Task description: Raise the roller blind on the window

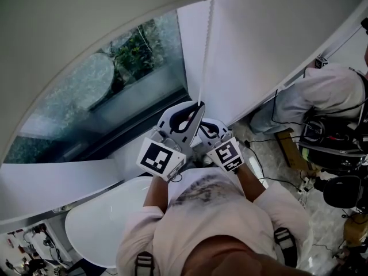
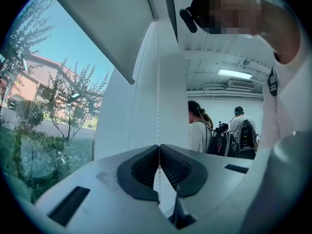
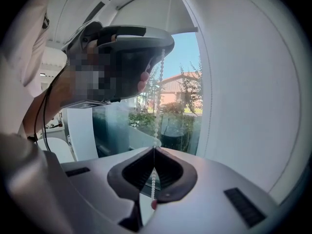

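Clamped on the bead chain (image 2: 158, 106) with the left tool (image 2: 159, 147); pinched on it lower down with the right tool (image 3: 154, 149), beside the window blind (image 1: 86, 27).

Right gripper (image 3: 154, 149) pinched shut on white bead chain (image 3: 158, 99), chain rising straight to left gripper (image 3: 127, 57) above, window (image 3: 181, 52) behind showing trees (image 3: 189, 92) and reddish building (image 3: 171, 87)

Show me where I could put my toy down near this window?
The round white table at lower left is bare, and the white ledge between it and the window looks bare. On the right, the floor is crowded: cables, bags and another person. Mid-picture, the left gripper and right gripper clamp the bead chain.
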Demonstrator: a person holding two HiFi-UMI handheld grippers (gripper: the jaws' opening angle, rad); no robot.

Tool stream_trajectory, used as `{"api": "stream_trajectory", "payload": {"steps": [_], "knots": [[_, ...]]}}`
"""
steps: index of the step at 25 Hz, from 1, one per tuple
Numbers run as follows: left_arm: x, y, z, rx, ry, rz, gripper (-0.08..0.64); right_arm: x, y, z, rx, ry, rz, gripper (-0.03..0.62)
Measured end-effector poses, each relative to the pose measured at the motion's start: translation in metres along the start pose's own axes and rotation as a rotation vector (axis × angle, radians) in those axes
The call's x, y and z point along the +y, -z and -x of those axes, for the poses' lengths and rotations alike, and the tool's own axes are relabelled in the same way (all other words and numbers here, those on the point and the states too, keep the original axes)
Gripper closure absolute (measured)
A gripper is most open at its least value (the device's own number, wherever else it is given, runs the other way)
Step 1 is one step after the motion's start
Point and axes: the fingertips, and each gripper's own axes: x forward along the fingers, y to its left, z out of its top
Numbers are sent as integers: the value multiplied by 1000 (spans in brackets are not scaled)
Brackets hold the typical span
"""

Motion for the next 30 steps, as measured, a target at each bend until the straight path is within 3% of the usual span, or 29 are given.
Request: {"api": "stream_trajectory", "payload": {"steps": [30], "knots": [[2,82,3,129,1,60,554,7,75,-17,172,-42,-64,529]]}}
